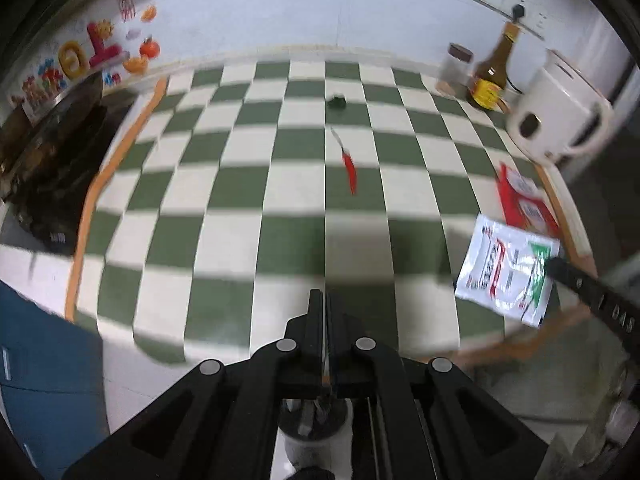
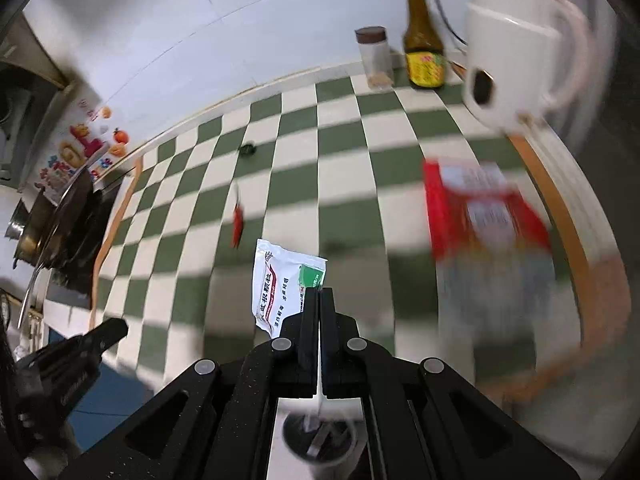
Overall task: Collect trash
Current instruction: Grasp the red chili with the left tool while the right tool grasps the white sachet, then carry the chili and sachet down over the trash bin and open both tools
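Note:
A white sachet with a green corner (image 2: 286, 292) hangs above the green-and-white checked cloth (image 2: 348, 160), and my right gripper (image 2: 320, 292) is shut on its green corner. The left wrist view shows the sachet (image 1: 500, 272) at the right, pinched by the right gripper (image 1: 554, 266). My left gripper (image 1: 325, 296) is shut, with nothing visible between its fingers; it appears at the lower left (image 2: 116, 328) in the right wrist view. On the cloth lie a red chilli (image 1: 350, 166) (image 2: 238, 224), a small dark green scrap (image 1: 337, 101) (image 2: 248, 149) and a red packet (image 1: 524, 200) (image 2: 480, 208).
At the back right stand a sauce bottle (image 1: 490, 76) (image 2: 424, 52), a brown-lidded jar (image 1: 456, 68) (image 2: 374, 56) and a white kettle (image 1: 556, 120) (image 2: 516, 64). A dark wok (image 1: 60, 152) sits at the left. A round cup (image 1: 310, 436) (image 2: 320, 440) shows below each gripper body.

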Tool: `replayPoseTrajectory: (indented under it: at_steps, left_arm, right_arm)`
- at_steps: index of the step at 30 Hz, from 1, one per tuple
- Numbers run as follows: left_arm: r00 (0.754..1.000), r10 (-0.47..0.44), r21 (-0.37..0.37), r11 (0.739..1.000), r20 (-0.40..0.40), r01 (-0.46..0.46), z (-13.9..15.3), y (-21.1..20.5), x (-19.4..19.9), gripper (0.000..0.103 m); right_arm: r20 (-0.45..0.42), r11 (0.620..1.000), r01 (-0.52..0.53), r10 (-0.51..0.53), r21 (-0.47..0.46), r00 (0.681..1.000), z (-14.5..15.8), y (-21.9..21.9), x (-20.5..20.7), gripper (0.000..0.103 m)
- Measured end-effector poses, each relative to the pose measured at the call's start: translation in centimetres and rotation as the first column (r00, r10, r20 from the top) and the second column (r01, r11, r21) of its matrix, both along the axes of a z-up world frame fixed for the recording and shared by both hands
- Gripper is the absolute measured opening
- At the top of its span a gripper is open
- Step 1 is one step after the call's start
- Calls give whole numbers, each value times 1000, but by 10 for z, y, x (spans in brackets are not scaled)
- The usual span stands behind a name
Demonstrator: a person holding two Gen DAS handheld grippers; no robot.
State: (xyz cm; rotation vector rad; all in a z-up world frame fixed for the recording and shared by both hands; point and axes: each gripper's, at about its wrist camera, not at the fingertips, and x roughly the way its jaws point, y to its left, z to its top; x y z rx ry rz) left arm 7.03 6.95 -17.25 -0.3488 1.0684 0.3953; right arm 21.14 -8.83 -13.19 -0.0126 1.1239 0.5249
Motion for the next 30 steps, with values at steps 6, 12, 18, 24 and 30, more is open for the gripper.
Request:
replayPoseTrajectory:
  at_steps: [6,12,18,24,30]
  left_arm:
    - [997,27,-217,975,-74,-42,-57,29,1,15]
    - [989,91,-309,943,-115,-122,-106,53,34,38]
    - [990,136,-350,926,-47,-144,-91,59,108,38]
    - [992,113,-322,938,-57,-125,-101,58,213,38]
    - [995,33,-105,994,-92,-43,-100,44,240,6]
  right_arm:
    - [-56,993,115,-114,6,992,-30,-16,-25,0]
    - [-41,988,147,-149,-51,988,-54,10,35,0]
    - [-17,983,161,-163,-86,987,-73,34,110,0]
    - [-24,985,137,-141,-107,990,-96,52,169,0]
    - [-37,989,103,-108,-102,994,-106,54,185,0]
